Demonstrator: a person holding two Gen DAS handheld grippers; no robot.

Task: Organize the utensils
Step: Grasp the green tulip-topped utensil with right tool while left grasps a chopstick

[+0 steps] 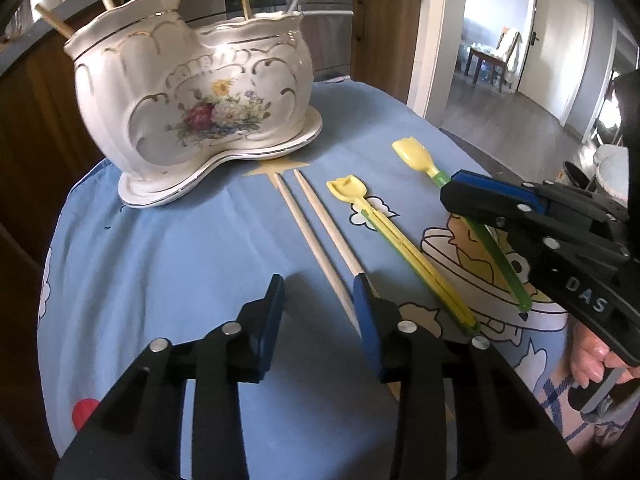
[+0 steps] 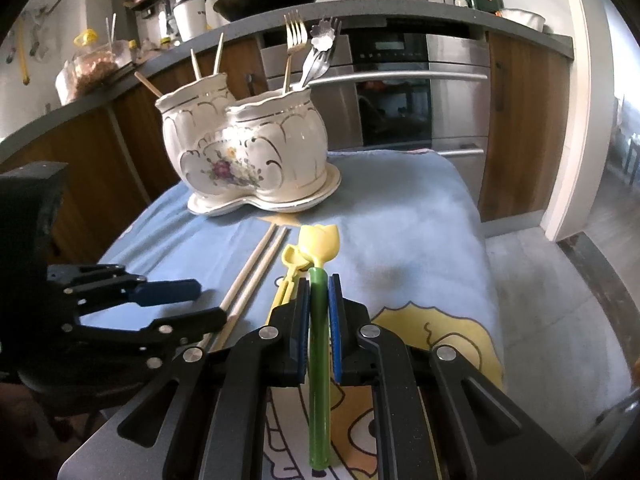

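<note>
The right gripper (image 2: 319, 280) is clamped on the translucent green handle of a plastic spoon with a pale yellow tulip-shaped bowl (image 2: 320, 240); the blue-padded fingers (image 2: 334, 308) press the handle from both sides, and the bowl projects forward past the fingertips. In the left wrist view the same green-handled spoon (image 1: 416, 156) is tilted, its bowl end raised and its handle tip low at the cloth; whether the tip touches cannot be determined. The left gripper (image 1: 320, 292) has its jaws spread wide and holds nothing; it sits low over the near ends of two pale wooden chopsticks (image 1: 316, 220), which lie side by side on the light blue cartoon-printed tablecloth (image 1: 180, 260), their far tips pointing toward the holder. The right-hand chopstick runs beneath the inner edge of the gripper's right finger; contact cannot be determined. Just right of the chopsticks lies a second plastic utensil, all yellow with a small shovel-shaped head and a slotted handle (image 1: 400, 248), flat on the cloth. At the far end of the cloth stands a white ceramic two-compartment utensil holder with gold trim and a floral motif (image 2: 248, 144), seated on a matching shaped saucer (image 2: 264, 204). Its left compartment holds wooden chopsticks (image 2: 206, 64); its right compartment holds a gold-toned fork (image 2: 294, 40) and silver-coloured cutlery (image 2: 320, 52).
</note>
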